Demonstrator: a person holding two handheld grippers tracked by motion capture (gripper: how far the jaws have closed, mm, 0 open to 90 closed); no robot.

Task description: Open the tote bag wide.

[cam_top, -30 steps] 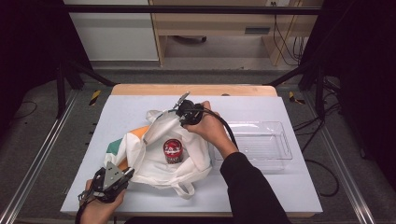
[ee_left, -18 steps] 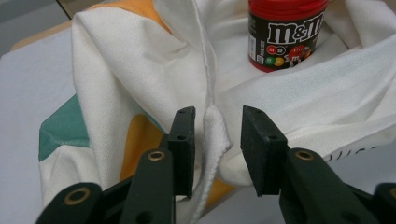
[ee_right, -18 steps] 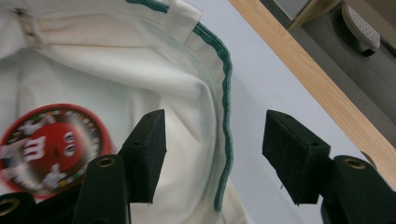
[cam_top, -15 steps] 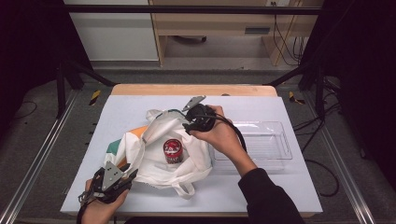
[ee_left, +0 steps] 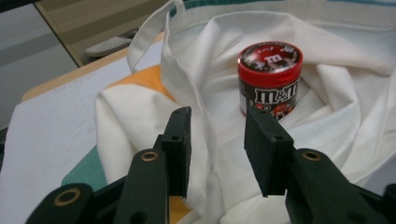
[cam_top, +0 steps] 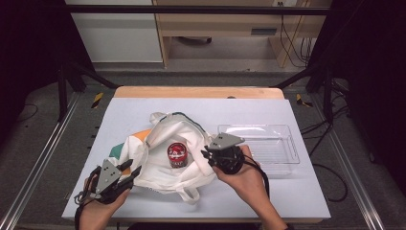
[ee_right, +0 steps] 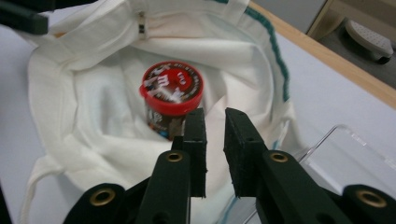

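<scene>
We saw the red-lidded candy jar standing upright inside the open white tote bag on the table. Our right gripper, nearer, its jaws having just closed to a narrow empty gap, pointed left at it; our left gripper hovered part-open over the bag's edge.

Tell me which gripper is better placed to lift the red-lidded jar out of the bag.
Right, probably. The right gripper sits beside the jar at the bag's open mouth, its narrow jaws holding nothing. The left gripper sits at the bag's near-left edge, cloth between it and the jar.
</scene>
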